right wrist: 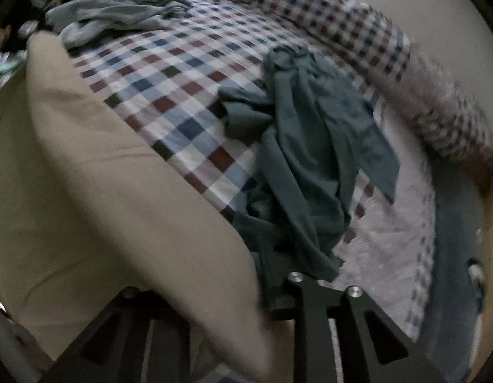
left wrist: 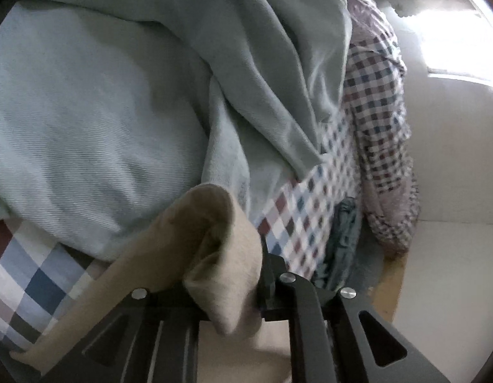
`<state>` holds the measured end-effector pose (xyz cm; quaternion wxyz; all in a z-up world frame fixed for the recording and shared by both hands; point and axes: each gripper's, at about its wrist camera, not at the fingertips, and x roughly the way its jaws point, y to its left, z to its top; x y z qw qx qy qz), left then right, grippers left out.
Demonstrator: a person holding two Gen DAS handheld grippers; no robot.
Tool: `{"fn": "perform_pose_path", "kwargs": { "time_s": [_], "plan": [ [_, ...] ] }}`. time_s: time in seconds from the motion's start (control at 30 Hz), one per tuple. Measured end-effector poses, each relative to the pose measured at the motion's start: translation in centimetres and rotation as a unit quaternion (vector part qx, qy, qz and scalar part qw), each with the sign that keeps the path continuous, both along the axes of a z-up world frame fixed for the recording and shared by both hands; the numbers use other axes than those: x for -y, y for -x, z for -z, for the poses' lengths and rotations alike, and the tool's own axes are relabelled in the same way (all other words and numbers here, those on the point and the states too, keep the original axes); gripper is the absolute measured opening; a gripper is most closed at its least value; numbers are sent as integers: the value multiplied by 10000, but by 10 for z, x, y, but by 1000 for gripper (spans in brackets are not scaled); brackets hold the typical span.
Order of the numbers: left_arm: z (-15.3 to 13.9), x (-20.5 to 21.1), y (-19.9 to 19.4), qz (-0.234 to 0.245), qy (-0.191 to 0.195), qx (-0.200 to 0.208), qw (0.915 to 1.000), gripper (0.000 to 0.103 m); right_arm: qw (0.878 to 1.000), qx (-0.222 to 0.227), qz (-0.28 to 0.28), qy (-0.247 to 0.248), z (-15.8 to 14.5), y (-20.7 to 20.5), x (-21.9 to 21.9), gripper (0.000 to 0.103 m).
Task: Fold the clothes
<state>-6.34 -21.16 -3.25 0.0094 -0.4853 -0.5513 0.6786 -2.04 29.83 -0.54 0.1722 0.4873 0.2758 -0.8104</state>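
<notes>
The left claw (left wrist: pixel 246 284) has a bunched edge of the beige garment (left wrist: pixel 211 245) between its fingers, and the cloth looks pinched there, so I read it as gripping that fold. The right claw (right wrist: pixel 262 287) also has the beige garment (right wrist: pixel 118 207) across its mouth, but the near finger is hidden under the cloth, so I cannot tell whether it grips or has let go. The garment hangs and drapes over the near part of the bed (right wrist: pixel 195 102), whose checked sheet lies under everything. Further along the bed sit a rumpled dark teal garment (right wrist: pixel 310 159), just beside the right claw, and a pale green garment (left wrist: pixel 102 111) heaped close in front of the left one; a checked quilt (left wrist: pixel 377 102) is bunched along the far side. My reading is that the step in hand is laying the beige piece down on the bed to spread it. Next it wants a bare stretch of sheet, kept off the teal heap, with both held edges pulled apart so the cloth lands flat before any fold.
</notes>
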Motion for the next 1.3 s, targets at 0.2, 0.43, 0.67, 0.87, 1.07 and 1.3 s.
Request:
{"fn": "perform_pose_path", "kwargs": {
  "time_s": [0.2,0.43,0.67,0.87,1.07,1.3],
  "plan": [
    [-23,16,-27,-174,6,-522,9985,25,9914,-315,951,843,-4,17,-40,67],
    [-58,66,-82,-1018,355,-1516,9826,53,9520,-996,2676,1108,-28,7,-81,69],
    [-52,61,-139,-748,1278,-2150,9653,59,9715,-833,1922,1111,-48,-22,-30,70],
    [-25,29,-177,-407,2131,-2132,9526,59,9700,442,1076,2133,-30,-39,75,70],
    [-38,6,-204,85,3004,-2511,9201,59,9739,737,949,1925,1,-13,163,69],
    [-27,16,-215,195,3040,-2375,9224,59,9729,537,1573,1608,3,56,202,69]
  ]
}}
